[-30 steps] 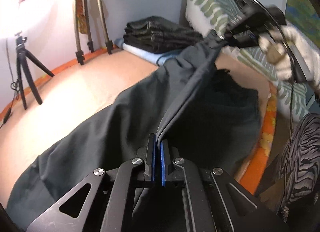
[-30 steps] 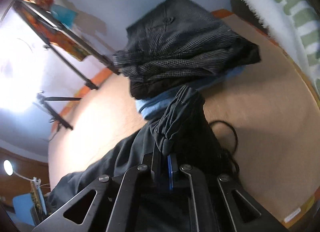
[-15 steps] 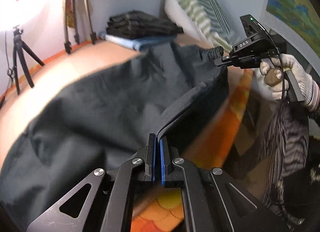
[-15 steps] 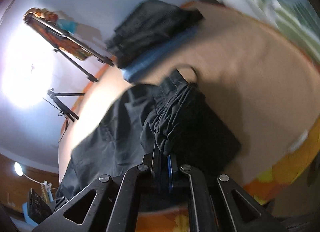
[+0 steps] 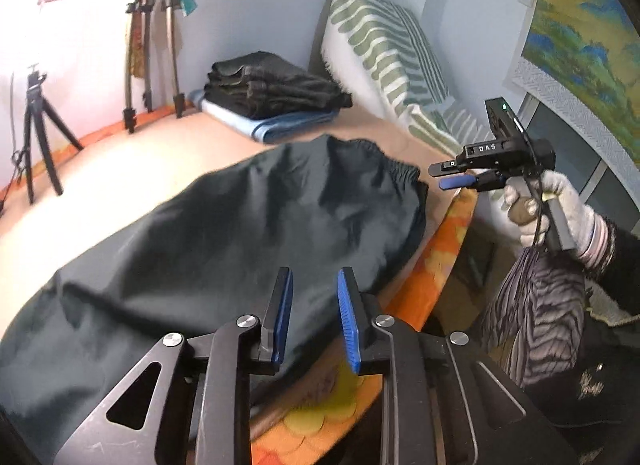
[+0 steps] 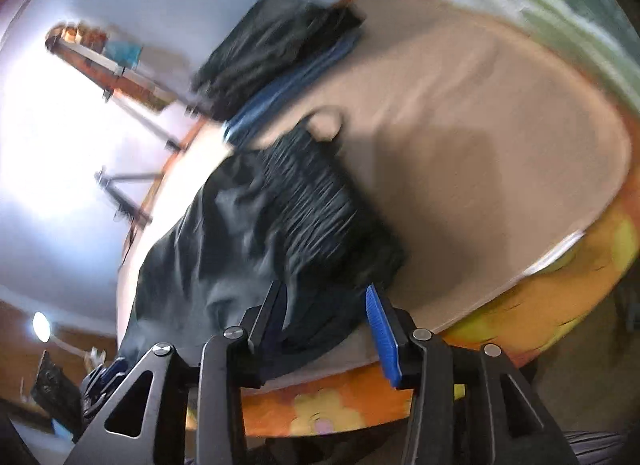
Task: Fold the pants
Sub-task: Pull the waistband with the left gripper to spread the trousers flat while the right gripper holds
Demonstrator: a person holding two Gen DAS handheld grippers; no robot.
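Observation:
Dark pants (image 5: 224,233) lie spread on the tan bed (image 5: 132,161), their gathered waistband (image 5: 384,169) toward the pillow side and near the bed's edge. My left gripper (image 5: 314,293) hovers over the near edge of the cloth with its jaws opening and nothing pinched between the blue pads. Off to the right my right gripper (image 5: 448,177) is held by a gloved hand (image 5: 548,205), just past the waistband. In the right wrist view my right gripper (image 6: 326,301) is opening too, with the pants (image 6: 256,233) lying loose below its fingers.
A stack of folded dark clothes (image 5: 272,85) on a blue cloth (image 5: 280,125) sits at the far side by the wall. A green-striped pillow (image 5: 384,49) leans at the back right. Tripods (image 5: 40,133) stand at the left. An orange flowered sheet edge (image 5: 436,265) borders the bed.
Both grippers held the waistband stretched between them and carried it toward the bed's near edge. Now both have let go, and the pants have dropped flat onto the bed.

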